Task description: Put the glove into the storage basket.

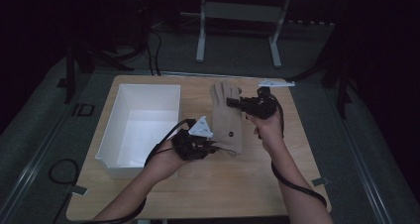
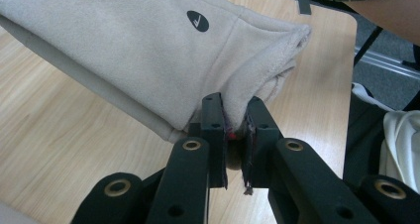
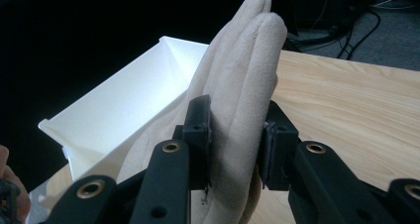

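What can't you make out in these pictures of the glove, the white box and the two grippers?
- Glove fingertips: in the high view the right gripper covers some.
- Glove cuff edge: in the left gripper view it disappears between the left gripper's jaws.
- Small dark logo: too small to read.
- White box near wall's inside: hidden by its own rim in the high view.
- Background beyond the table: too dark.

Beige fleece glove (image 1: 227, 119), small black logo near cuff, stretched flat above table beside white box (image 1: 140, 127).
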The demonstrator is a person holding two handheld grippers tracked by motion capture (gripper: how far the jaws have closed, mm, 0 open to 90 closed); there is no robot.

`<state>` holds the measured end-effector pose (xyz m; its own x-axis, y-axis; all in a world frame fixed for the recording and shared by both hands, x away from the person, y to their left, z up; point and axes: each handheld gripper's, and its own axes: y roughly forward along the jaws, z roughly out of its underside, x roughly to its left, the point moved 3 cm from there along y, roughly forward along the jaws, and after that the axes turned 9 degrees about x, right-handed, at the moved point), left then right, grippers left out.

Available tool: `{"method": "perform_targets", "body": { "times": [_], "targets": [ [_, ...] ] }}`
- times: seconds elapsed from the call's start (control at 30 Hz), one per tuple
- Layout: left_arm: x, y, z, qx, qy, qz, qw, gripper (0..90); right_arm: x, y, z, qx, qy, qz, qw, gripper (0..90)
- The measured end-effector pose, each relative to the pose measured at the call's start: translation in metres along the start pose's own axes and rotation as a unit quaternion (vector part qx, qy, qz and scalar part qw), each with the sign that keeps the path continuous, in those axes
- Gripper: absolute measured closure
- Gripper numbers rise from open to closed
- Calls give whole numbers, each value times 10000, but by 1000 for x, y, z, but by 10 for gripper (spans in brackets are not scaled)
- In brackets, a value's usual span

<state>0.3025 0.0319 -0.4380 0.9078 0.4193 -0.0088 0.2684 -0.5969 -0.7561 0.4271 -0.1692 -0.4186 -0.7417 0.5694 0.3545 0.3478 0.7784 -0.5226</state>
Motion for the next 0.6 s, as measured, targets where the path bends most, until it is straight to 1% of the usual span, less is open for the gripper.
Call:
{"method": "perform_targets", "body": {
  "times": [0.03, 0.1, 0.13, 0.2, 0.33, 0.5, 0.6],
  "targets": [
    [0, 0, 0, 0, 0, 0, 10000, 827, 0, 0, 0, 0, 0, 0, 10000, 701],
    [3, -4, 5, -14, -47, -36, 10000, 826, 2, 5, -3, 1, -12, -5, 10000, 701],
    [4, -6, 7, -44, -82, -45, 9999, 826, 6, 9, -5, 10, -20, -14, 10000, 701],
    [6, -10, 11, -52, -104, -83, 9999, 826, 7, 11, -7, 15, -33, -14, 10000, 701],
    [11, -19, 19, -68, -177, -141, 9997, 826, 15, 22, -13, 17, -92, -54, 9999, 700],
    [16, -29, 29, -81, -275, -214, 9994, 826, 24, 35, -20, 56, -95, -125, 9999, 700],
    [17, -36, 35, -99, -343, -264, 9990, 826, 30, 43, -25, 87, -151, -153, 9997, 700]
  ]
}}
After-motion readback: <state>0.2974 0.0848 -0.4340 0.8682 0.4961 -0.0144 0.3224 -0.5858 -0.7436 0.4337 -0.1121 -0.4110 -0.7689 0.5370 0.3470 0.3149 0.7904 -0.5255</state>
